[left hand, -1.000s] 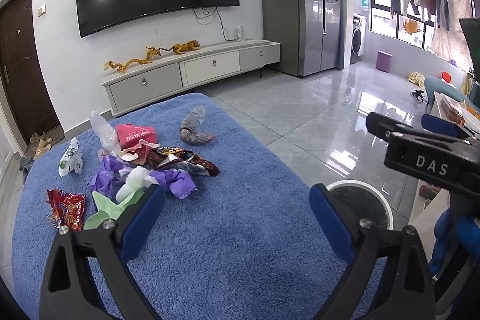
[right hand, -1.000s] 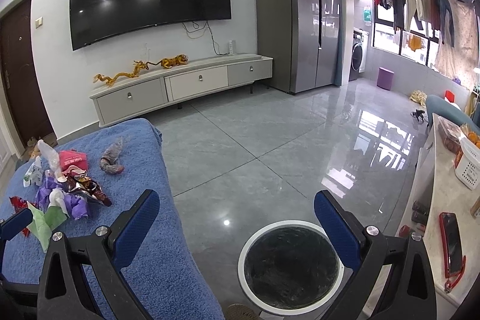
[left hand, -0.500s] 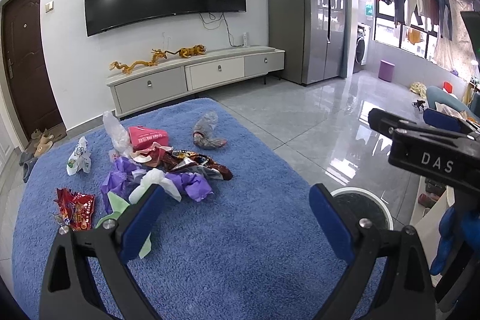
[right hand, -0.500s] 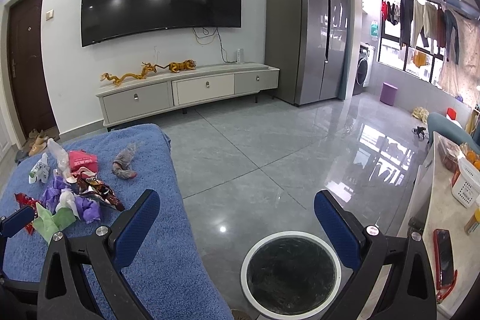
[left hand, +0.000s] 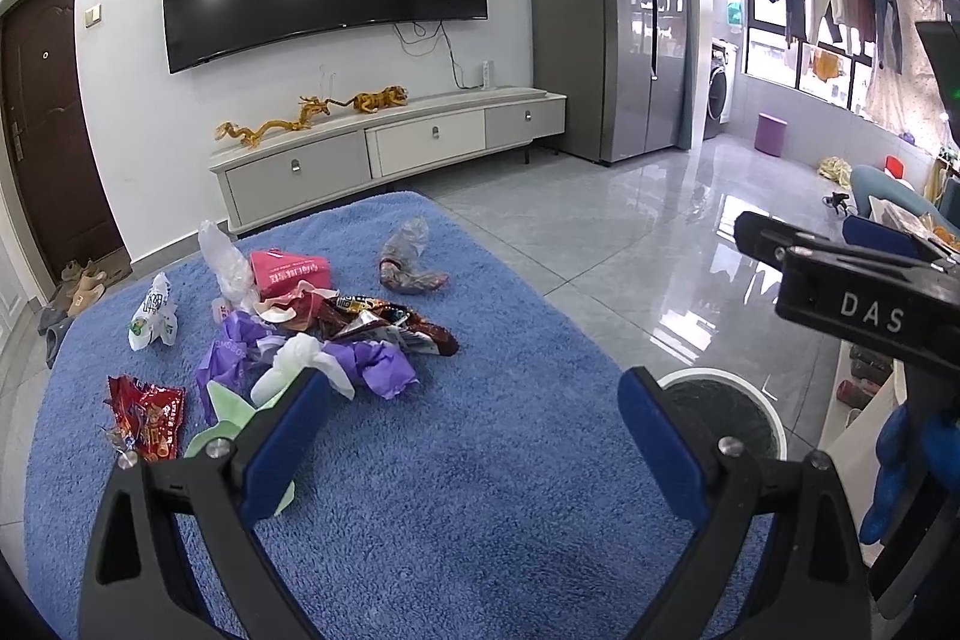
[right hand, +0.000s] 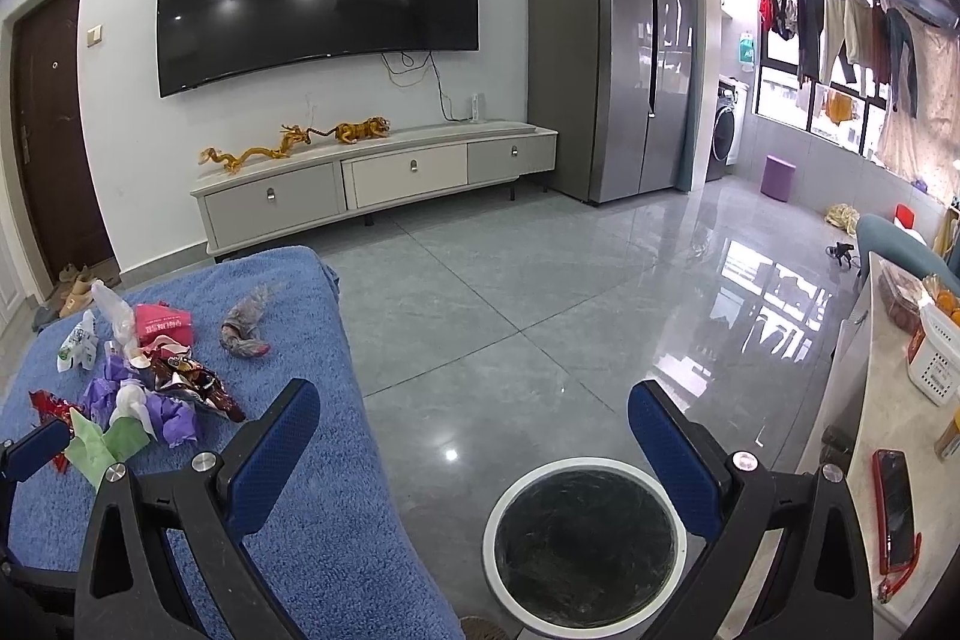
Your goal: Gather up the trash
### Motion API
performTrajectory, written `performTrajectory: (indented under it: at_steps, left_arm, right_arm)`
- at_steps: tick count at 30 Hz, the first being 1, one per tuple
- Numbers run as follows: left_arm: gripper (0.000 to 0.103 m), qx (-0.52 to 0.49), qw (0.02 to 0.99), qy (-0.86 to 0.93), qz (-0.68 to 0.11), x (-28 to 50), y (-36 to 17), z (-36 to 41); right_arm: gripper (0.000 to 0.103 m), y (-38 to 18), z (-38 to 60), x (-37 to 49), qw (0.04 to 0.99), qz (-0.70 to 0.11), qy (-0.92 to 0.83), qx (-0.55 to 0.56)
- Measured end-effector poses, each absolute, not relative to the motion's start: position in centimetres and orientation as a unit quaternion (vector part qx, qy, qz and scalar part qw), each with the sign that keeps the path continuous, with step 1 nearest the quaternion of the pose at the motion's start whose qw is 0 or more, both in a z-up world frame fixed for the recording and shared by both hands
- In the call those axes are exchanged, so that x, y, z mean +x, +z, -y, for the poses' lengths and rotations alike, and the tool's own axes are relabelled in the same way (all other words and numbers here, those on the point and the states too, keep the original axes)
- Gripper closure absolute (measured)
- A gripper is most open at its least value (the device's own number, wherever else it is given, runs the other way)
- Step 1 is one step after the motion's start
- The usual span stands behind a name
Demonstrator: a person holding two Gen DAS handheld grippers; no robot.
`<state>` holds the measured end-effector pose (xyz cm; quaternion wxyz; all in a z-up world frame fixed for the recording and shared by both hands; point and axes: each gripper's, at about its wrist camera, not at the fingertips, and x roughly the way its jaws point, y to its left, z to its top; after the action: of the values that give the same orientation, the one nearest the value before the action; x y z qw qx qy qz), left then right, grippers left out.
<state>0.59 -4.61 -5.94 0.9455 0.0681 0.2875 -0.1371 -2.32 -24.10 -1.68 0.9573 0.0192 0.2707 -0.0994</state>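
A heap of trash [left hand: 312, 334] lies on a blue towel-covered table [left hand: 480, 490]. In it are a red snack wrapper [left hand: 150, 418], purple crumpled paper [left hand: 378, 367], green paper [left hand: 228, 418], a pink packet [left hand: 288, 271] and a dark foil wrapper [left hand: 390, 325]. A grey plastic wrapper [left hand: 408, 268] lies apart behind the heap. My left gripper [left hand: 474, 400] is open above the towel, just right of the heap, holding nothing. My right gripper [right hand: 474, 406] is open and empty over the floor, above a round white-rimmed bin [right hand: 585, 538] beside the table.
A white-green wrapper [left hand: 153, 313] and a clear bag [left hand: 219, 256] sit at the heap's far left. Beyond are a TV cabinet [right hand: 372, 184] and fridge [right hand: 618, 52]. A counter [right hand: 888, 460] with a red phone and white basket runs along the right.
Both views have swung slightly, so the heap and the room sit a little further right and lower in frame. Both grippers remain open and empty; no trash has moved.
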Motion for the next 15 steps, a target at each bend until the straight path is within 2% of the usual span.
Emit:
performTrajectory:
  at_steps: [15]
  left_arm:
    - [0.006, 0.074, 0.944, -0.132, -0.294, 1.06, -6.78, 4.62]
  right_arm:
    - [0.000, -2.19, 24.51, -2.29, 0.957, -0.274, -0.092, 0.022]
